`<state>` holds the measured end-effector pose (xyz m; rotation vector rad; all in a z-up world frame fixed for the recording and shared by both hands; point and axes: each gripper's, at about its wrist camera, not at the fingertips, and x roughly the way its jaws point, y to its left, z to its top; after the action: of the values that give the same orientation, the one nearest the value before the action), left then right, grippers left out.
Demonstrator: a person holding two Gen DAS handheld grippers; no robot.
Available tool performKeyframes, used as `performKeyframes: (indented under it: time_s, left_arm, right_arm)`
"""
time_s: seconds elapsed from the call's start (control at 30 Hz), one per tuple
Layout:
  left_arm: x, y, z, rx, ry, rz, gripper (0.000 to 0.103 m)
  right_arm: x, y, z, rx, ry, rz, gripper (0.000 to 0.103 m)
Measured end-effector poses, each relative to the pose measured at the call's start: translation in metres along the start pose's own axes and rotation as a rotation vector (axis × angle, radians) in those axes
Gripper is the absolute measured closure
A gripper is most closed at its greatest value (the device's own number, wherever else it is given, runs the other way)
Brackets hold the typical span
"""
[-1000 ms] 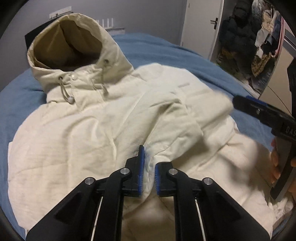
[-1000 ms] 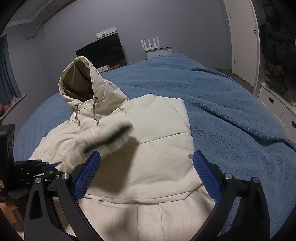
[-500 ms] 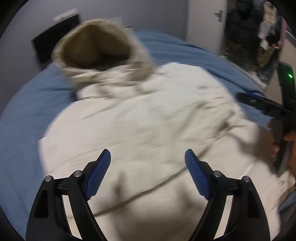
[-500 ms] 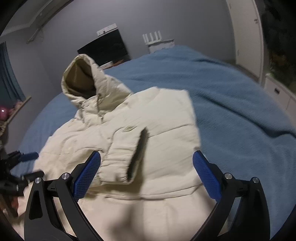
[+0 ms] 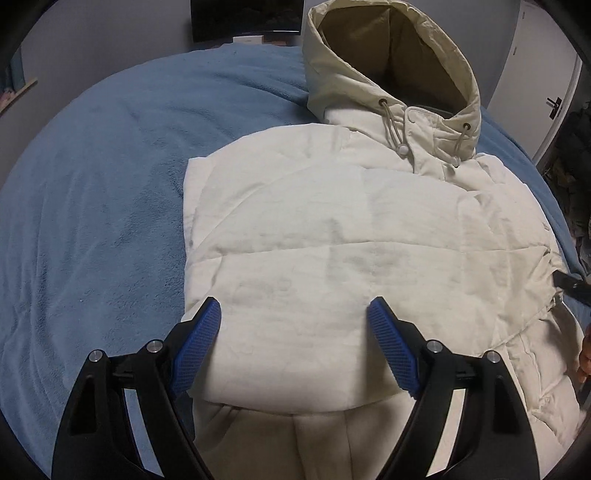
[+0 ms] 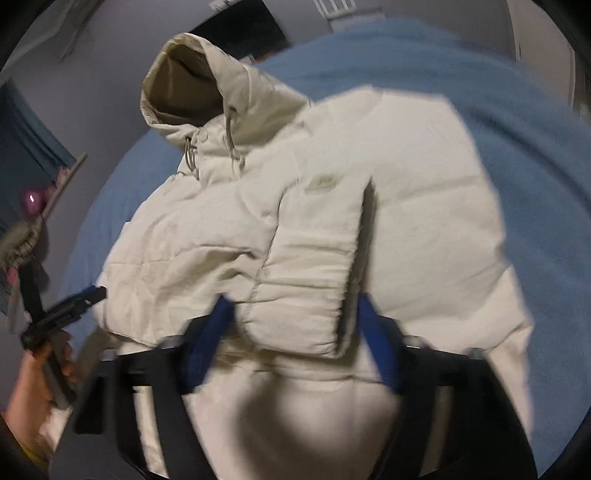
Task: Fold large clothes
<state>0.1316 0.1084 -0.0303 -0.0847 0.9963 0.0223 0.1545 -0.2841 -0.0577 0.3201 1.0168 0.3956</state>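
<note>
left wrist view looked down on a cream-white padded hooded jacket (image 5: 332,236) lying front-up on a bed covered with a blue fleecy blanket (image 5: 92,206), its tan-lined hood (image 5: 391,48) standing open toward the far end of the bed, with two drawcords and their pale stoppers hanging beside the collar. one sleeve lay folded flat across the chest, its edge forming a straight line on the side nearest the bare blanket. the left tongs (image 5: 295,343) hung above the lower part of that folded panel with their blue ribbed pads spread wide, nothing between them but air over the cloth. at the right edge of this view a dark tip of the other tool and a bit of a finger showed past the jacket's side. in the blurred right wrist view the right tongs (image 6: 295,332) had their blue pads on either side of the cuff end of the other folded sleeve (image 6: 317,266), which lay over the jacket's chest beside a faint logo; the jaws had just been closing with that sleeve end between them, yet the blur left it unclear whether the pads actually pressed the cloth. at the lower left of this view a hand (image 6: 29,391) held the black handle of the left tool beside the jacket's edge. a dark screen (image 5: 243,18) stood against the grey wall beyond the bed.
</note>
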Motion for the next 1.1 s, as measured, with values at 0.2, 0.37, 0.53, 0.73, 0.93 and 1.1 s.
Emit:
performKeyframes:
  time_s: [0.2,0.37,0.53,0.73,0.93,1.1]
  left_arm:
    - [0.000,-0.002,-0.002,0.020,-0.006,0.003,0.023]
    - [-0.003,-0.006,-0.002,0.042,-0.020,0.026,0.023]
    - [-0.007,-0.004,-0.003,0.039,-0.033,0.024,0.021]
    - [0.004,-0.007,-0.005,0.053,0.009,0.037,0.021]
    - [0.009,-0.006,-0.006,0.054,0.027,0.040,0.020]
    - [0.013,-0.006,-0.006,0.062,0.042,0.046,0.019]
  right_arm:
    - [-0.026,0.008,-0.006,-0.054,-0.116,-0.039,0.089]
    - [-0.074,0.030,0.001,-0.131,-0.275,-0.050,0.091]
    - [-0.103,0.031,0.006,-0.157,-0.336,-0.090,0.091]
    - [-0.063,-0.001,-0.007,-0.090,-0.160,-0.186,0.091]
    - [-0.039,-0.018,-0.015,-0.053,-0.051,-0.222,0.091]
    - [-0.040,-0.017,-0.017,-0.062,-0.052,-0.228,0.091]
